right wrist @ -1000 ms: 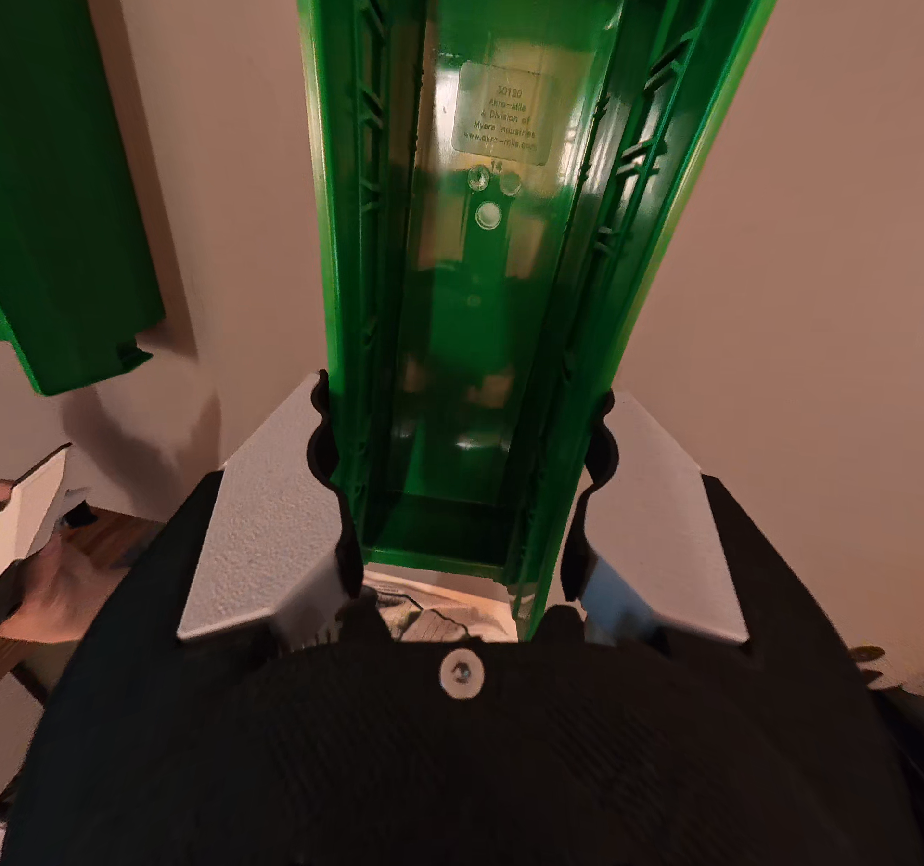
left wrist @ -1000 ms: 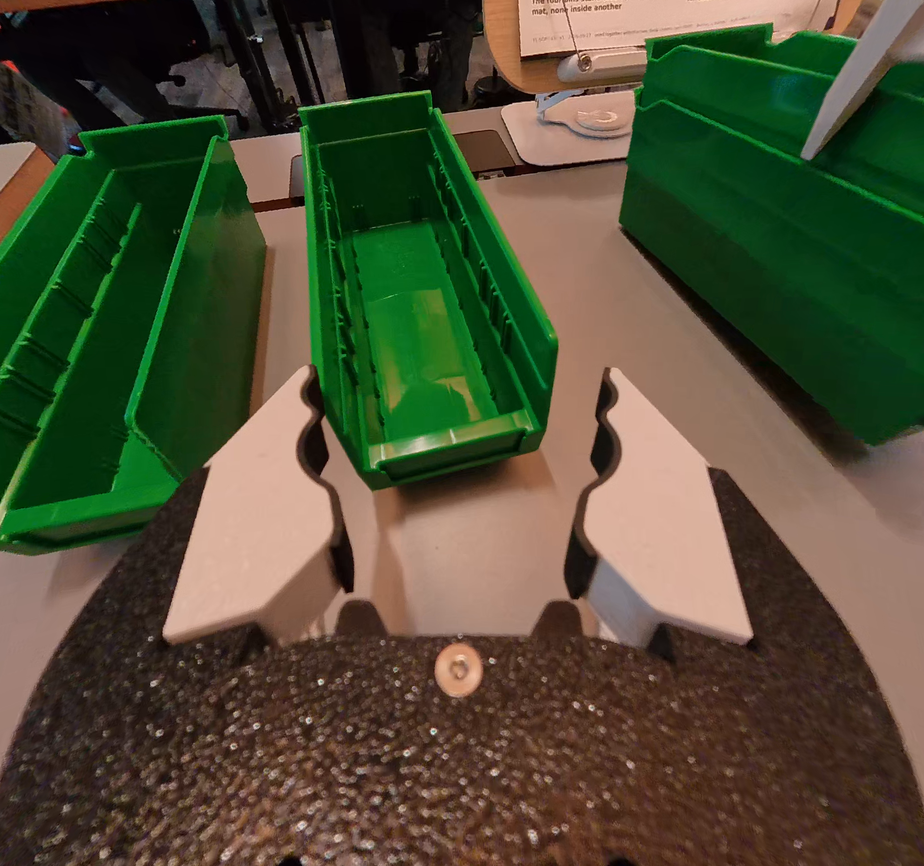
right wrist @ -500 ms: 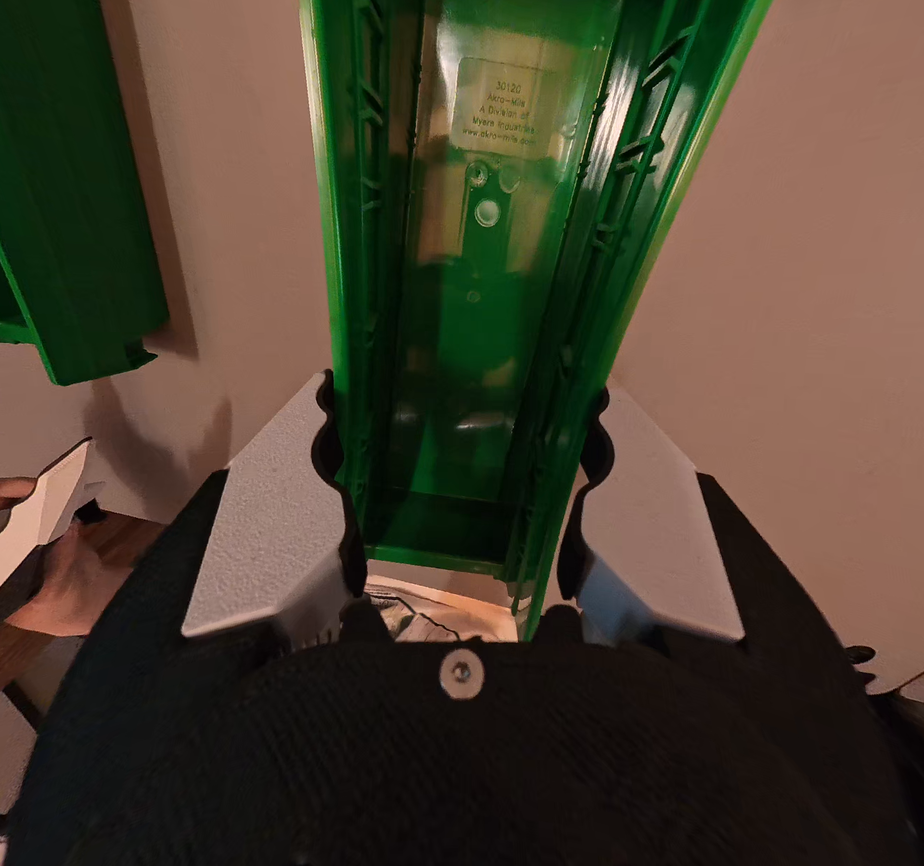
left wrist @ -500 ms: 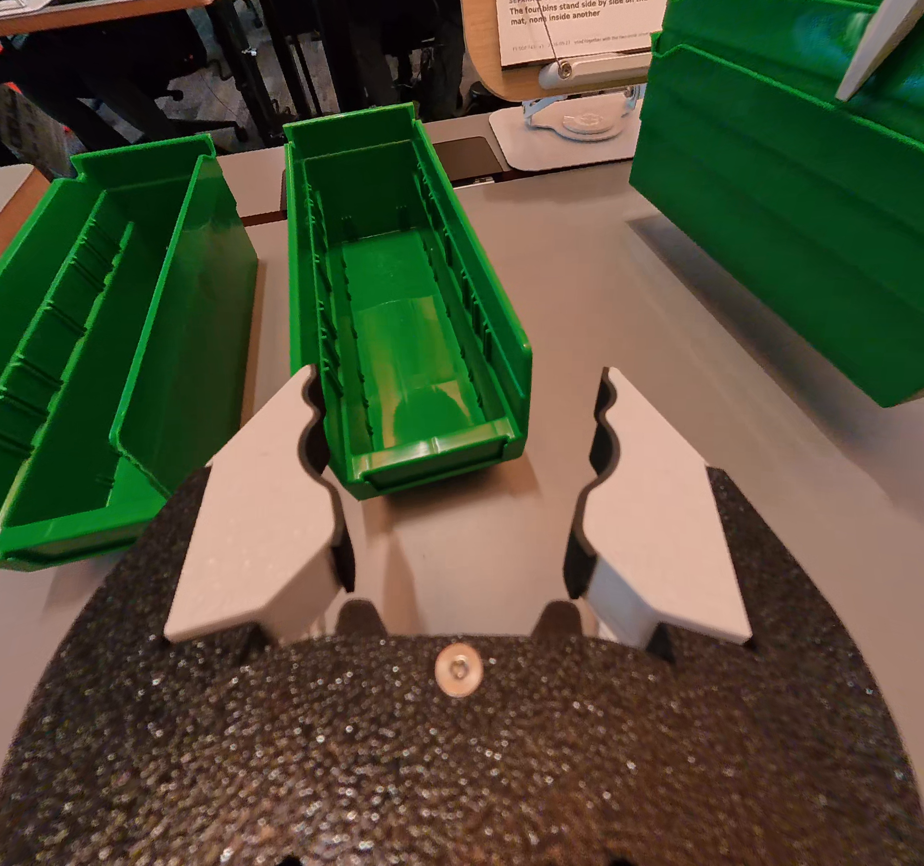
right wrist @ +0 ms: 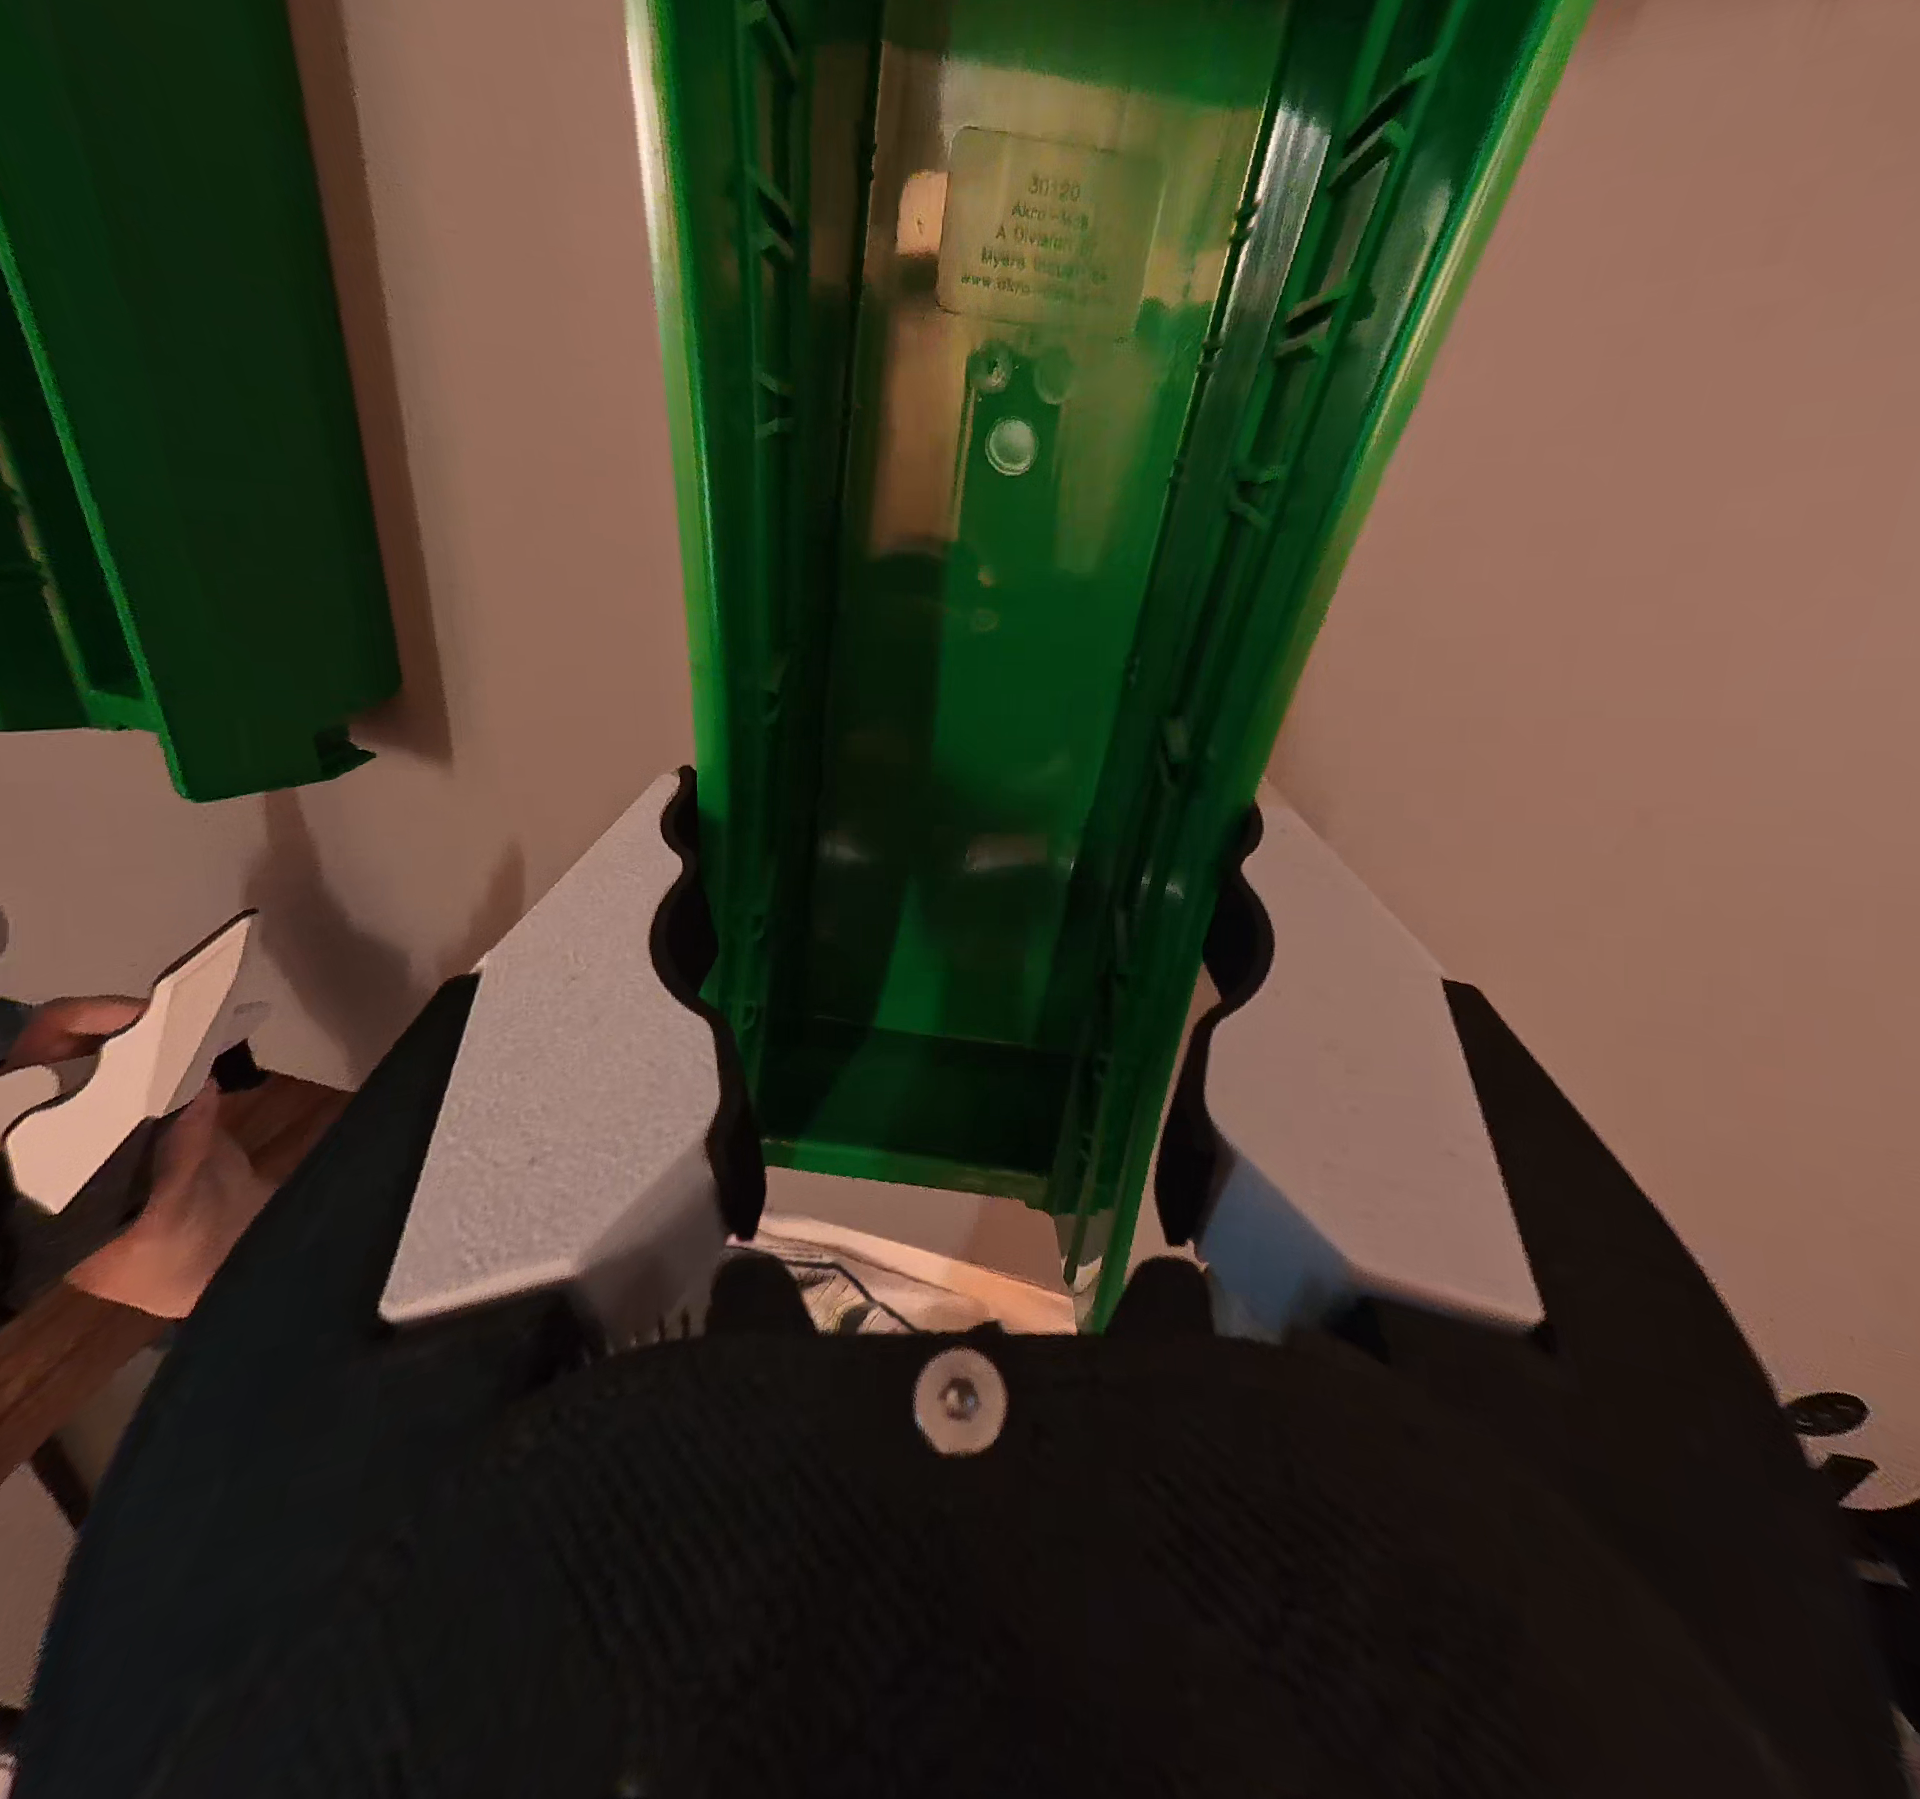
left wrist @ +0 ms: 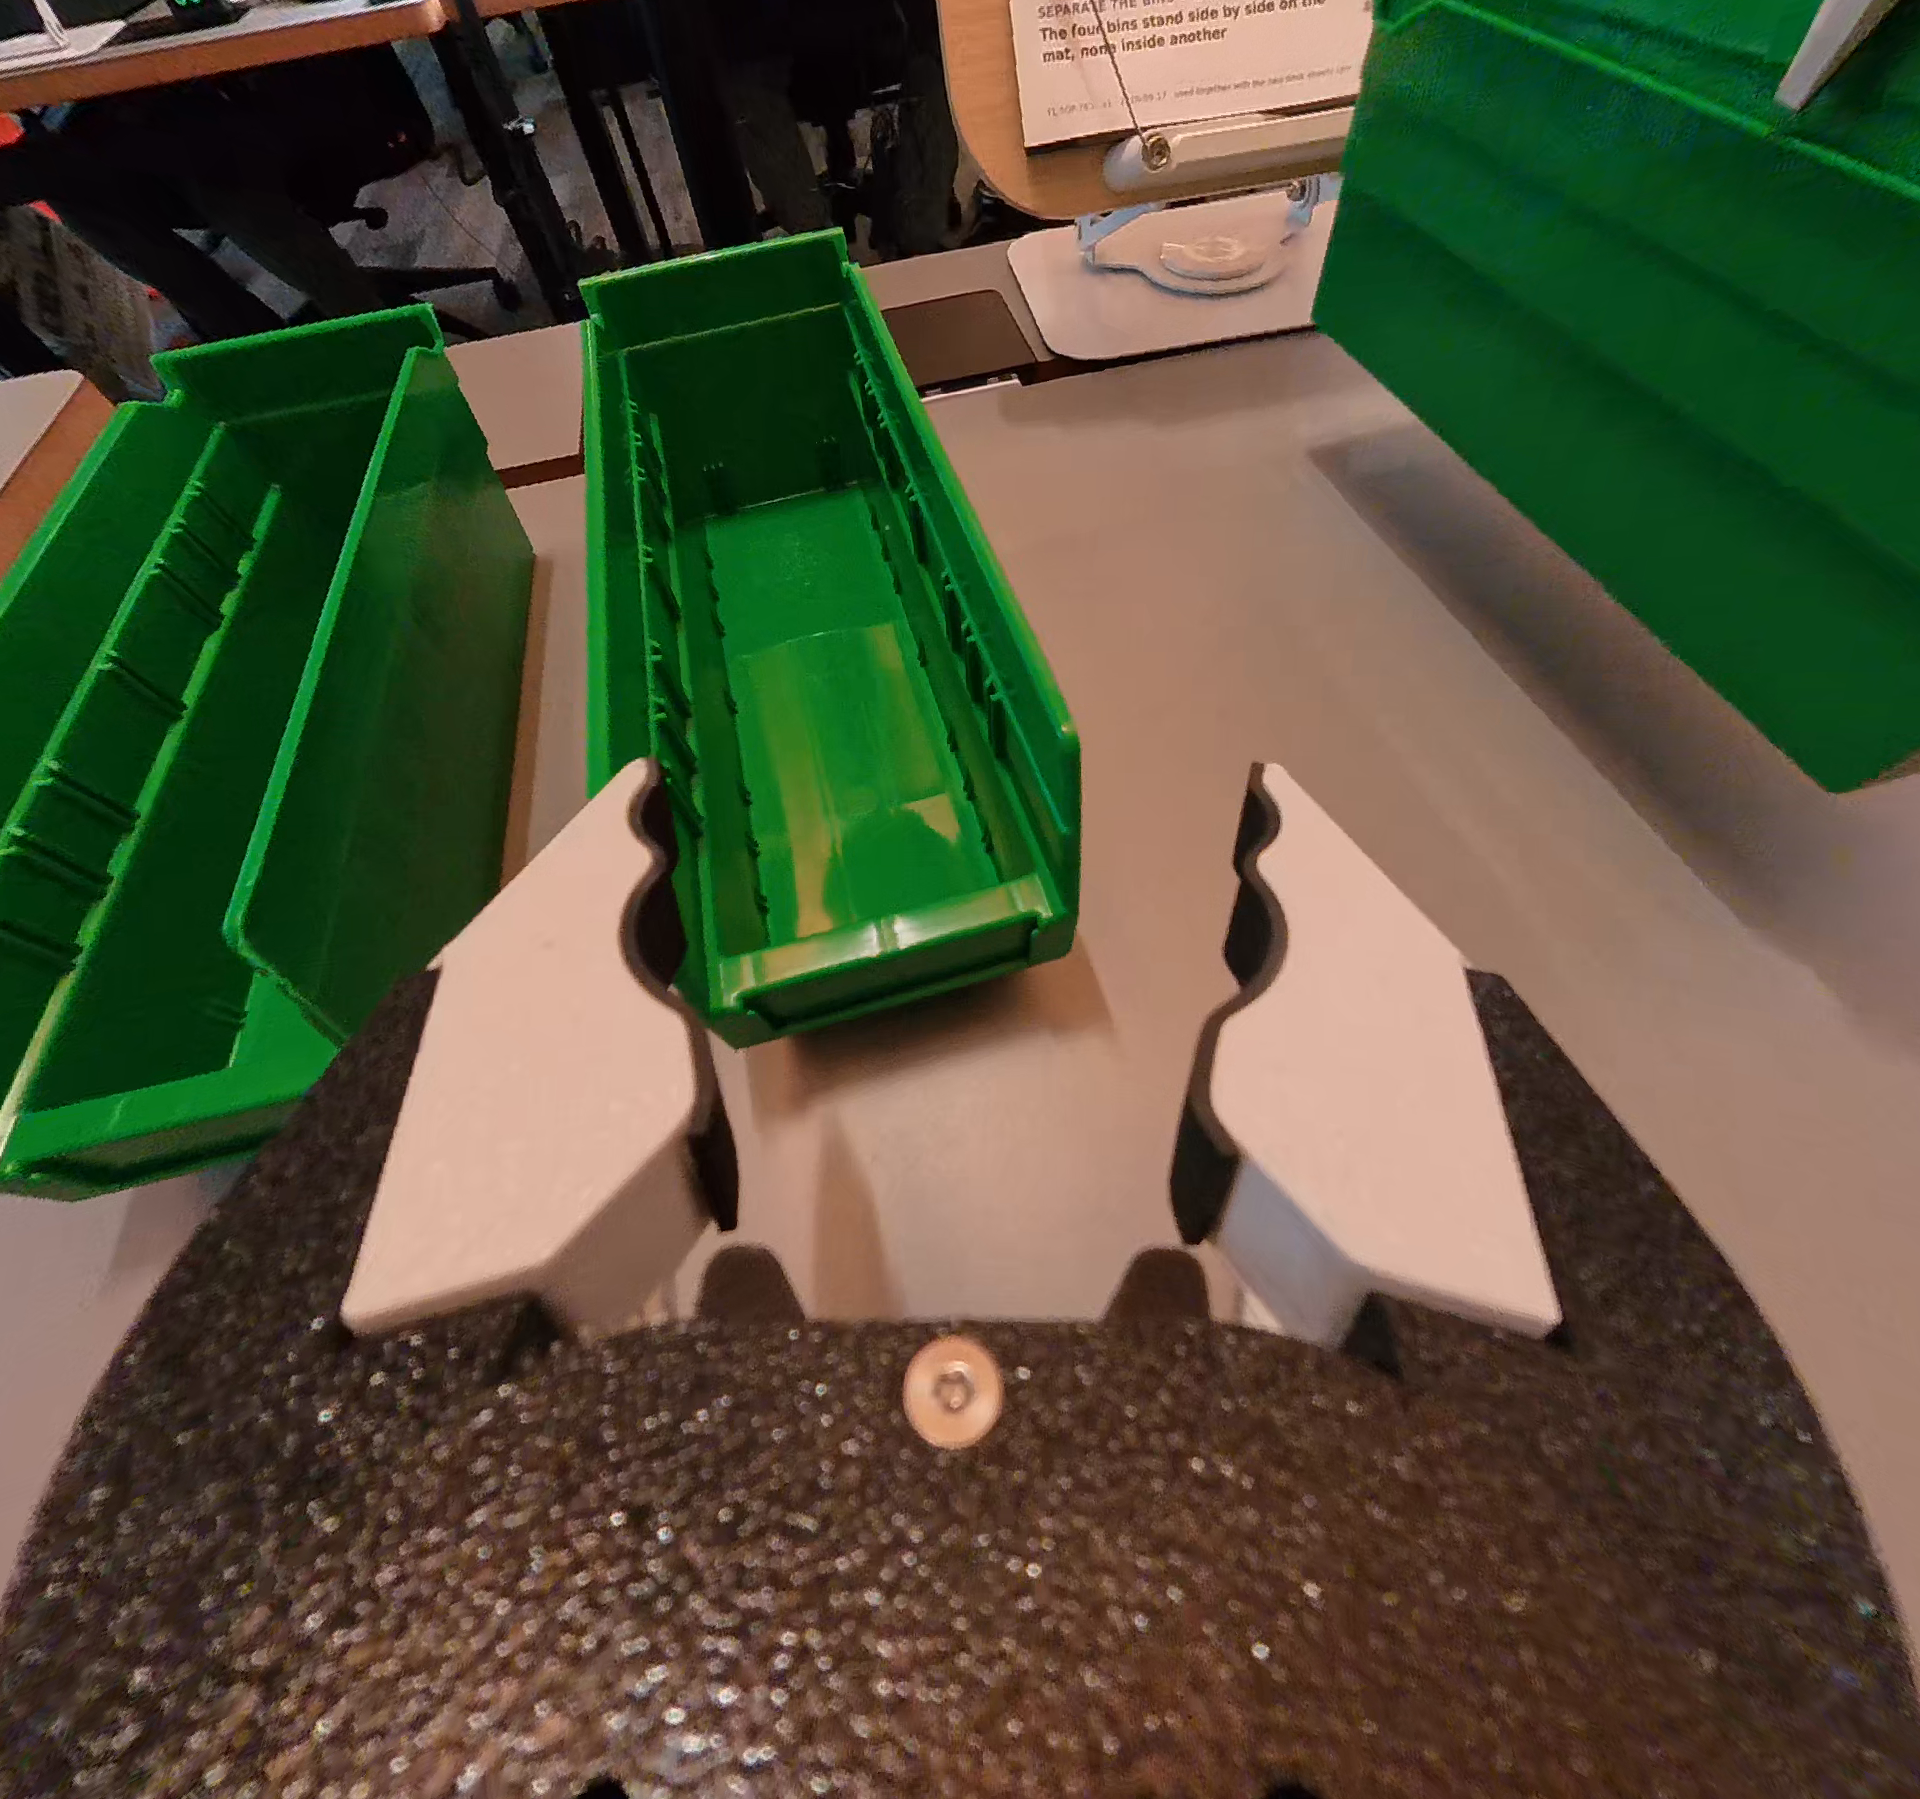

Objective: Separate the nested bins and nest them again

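Two bins stand alone on the tabletop [left wrist: 1195, 606]: a left bin [left wrist: 208, 710] and a middle bin [left wrist: 821, 669], side by side and just apart, both empty. My right gripper [right wrist: 956, 1001] is clamped across the near end of a lifted stack [right wrist: 1039, 502], one finger on each long wall. In the left wrist view this stack [left wrist: 1621, 347] hangs above the tabletop on the right, tilted, and I see stepped rims on it, so I judge that at least two bins are nested there. My left gripper [left wrist: 945, 1001] is empty, with its fingers wide apart, low before the middle bin.

I think the separating step is in hand and about half done. The next move calls for my left gripper to take the outer bin of the stack while the right one pulls the inner bin out. Which bin the right fingers hold, I cannot tell.
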`<action>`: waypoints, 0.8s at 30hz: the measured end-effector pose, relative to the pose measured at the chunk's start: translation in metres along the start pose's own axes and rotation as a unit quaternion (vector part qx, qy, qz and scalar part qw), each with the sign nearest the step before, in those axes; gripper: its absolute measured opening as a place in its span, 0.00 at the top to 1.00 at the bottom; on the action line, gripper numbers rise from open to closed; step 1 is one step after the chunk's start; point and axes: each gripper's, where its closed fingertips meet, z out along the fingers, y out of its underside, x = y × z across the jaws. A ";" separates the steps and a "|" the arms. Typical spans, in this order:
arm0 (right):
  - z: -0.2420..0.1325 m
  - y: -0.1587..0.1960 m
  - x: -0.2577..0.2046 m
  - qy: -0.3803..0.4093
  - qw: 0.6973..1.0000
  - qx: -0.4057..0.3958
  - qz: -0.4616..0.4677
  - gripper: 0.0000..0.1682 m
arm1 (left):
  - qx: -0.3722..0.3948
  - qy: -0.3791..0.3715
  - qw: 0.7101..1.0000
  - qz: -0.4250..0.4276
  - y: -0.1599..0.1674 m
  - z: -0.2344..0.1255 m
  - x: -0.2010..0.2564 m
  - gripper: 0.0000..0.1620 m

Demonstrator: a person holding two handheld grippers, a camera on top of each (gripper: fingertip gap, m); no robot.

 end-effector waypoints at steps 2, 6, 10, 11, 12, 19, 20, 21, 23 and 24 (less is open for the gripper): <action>-0.002 -0.001 0.003 0.006 1.000 0.005 -0.005 0.42 | -0.002 0.001 1.000 0.003 0.000 0.001 0.002 0.35; 0.003 -0.001 0.006 0.011 1.000 0.008 -0.006 0.42 | -0.005 0.000 1.000 0.011 0.001 0.002 0.005 0.35; 0.009 0.003 0.014 0.035 0.999 -0.002 -0.008 0.42 | -0.008 0.001 1.000 0.012 0.002 0.003 0.006 0.35; 0.009 0.004 0.017 0.046 0.999 -0.007 -0.012 0.43 | -0.009 0.001 1.000 0.013 0.002 0.003 0.006 0.35; 0.009 0.004 0.019 0.054 0.998 -0.010 -0.014 0.43 | -0.010 -0.001 1.000 0.013 0.003 0.003 0.005 0.35; 0.010 0.009 0.015 0.043 0.999 -0.029 -0.002 0.42 | -0.012 -0.001 1.000 0.008 0.004 0.003 0.002 0.35; 0.013 0.012 0.012 0.030 0.999 -0.035 -0.003 0.42 | -0.012 0.000 1.000 0.008 0.004 0.003 0.002 0.35; 0.017 0.013 0.009 0.018 0.999 -0.036 -0.006 0.41 | -0.012 0.000 1.000 0.007 0.004 0.003 0.003 0.35; 0.029 0.019 0.009 0.017 0.999 -0.050 -0.015 0.40 | -0.011 0.001 1.000 0.007 0.003 0.003 0.003 0.36; 0.034 0.022 0.011 0.025 0.998 -0.055 -0.016 0.40 | -0.011 0.002 1.000 0.007 0.004 0.003 0.003 0.36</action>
